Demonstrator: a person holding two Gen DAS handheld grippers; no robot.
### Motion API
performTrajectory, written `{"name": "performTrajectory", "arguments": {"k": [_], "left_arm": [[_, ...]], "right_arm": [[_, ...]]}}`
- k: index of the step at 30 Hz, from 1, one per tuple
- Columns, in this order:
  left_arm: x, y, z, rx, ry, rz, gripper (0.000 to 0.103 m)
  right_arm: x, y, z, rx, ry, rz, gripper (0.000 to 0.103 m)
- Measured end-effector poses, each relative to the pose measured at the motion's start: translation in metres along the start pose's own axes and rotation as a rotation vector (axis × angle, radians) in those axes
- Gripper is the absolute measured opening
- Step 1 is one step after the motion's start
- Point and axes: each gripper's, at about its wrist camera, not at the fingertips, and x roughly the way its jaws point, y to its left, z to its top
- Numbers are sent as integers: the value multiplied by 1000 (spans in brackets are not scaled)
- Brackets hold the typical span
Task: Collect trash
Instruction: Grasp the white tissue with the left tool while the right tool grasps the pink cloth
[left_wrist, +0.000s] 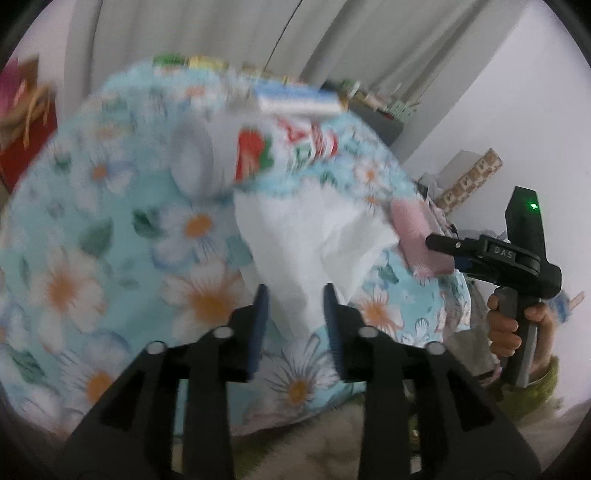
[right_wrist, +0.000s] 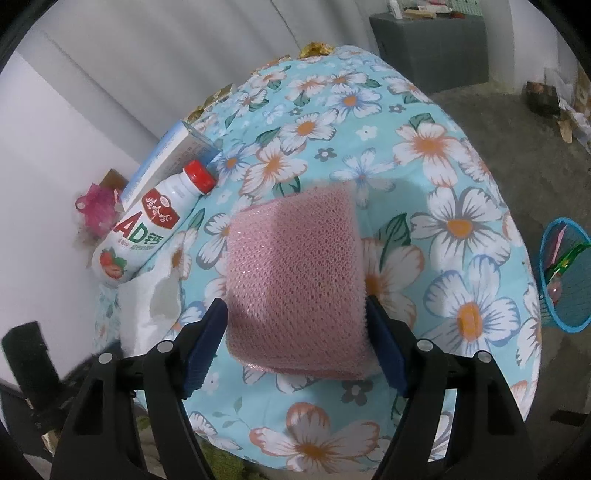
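Two handheld grippers work over a round tabletop (right_wrist: 461, 155) covered in a blue cloth printed with white flowers. The left gripper (left_wrist: 295, 321) has its jaws partly spread around the tail of a crumpled white tissue (left_wrist: 314, 236); the picture is blurred, so I cannot tell whether the pads press on the paper. The right gripper (right_wrist: 295, 339) has its jaws spread wide on either side of a pink mesh sponge (right_wrist: 295, 280), with the pads right at its edges, and contact is uncertain.

Counted: one tissue, one pink sponge, one white drink bottle (right_wrist: 147, 229) with a red cap lying on its side, one pale blue carton (right_wrist: 173, 162) behind it, and one blue mesh bin (right_wrist: 565, 273) on the floor to the right, already holding some wrappers.

Risks, as a judgement: the tissue lies against the bottle, so pulling it could roll the bottle off the tabletop's edge. A loose hold could let the tissue slip free. The sponge may not be trash at all.
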Motion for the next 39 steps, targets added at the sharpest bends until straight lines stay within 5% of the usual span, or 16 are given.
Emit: {"name": "performTrajectory", "arguments": {"k": [6,12,18,28,39], "left_arm": [[-13,-21,3,162,-89,-49,50],[24,-44,-2,307,-22,17,52],[46,-39,-6,325,32,65,52],[54,-23,7,234,13,99,18],[54,-16,10,172,19,90,10]], "right_arm": [[-4,11,3,-38,-15,-27,81],[10,25,3,-90,8,-108,84],[20,34,1,-145,26,-174,86],[18,39,0,-215,7,-266,90],[23,43,5,-218,-3,-270,92]]}}
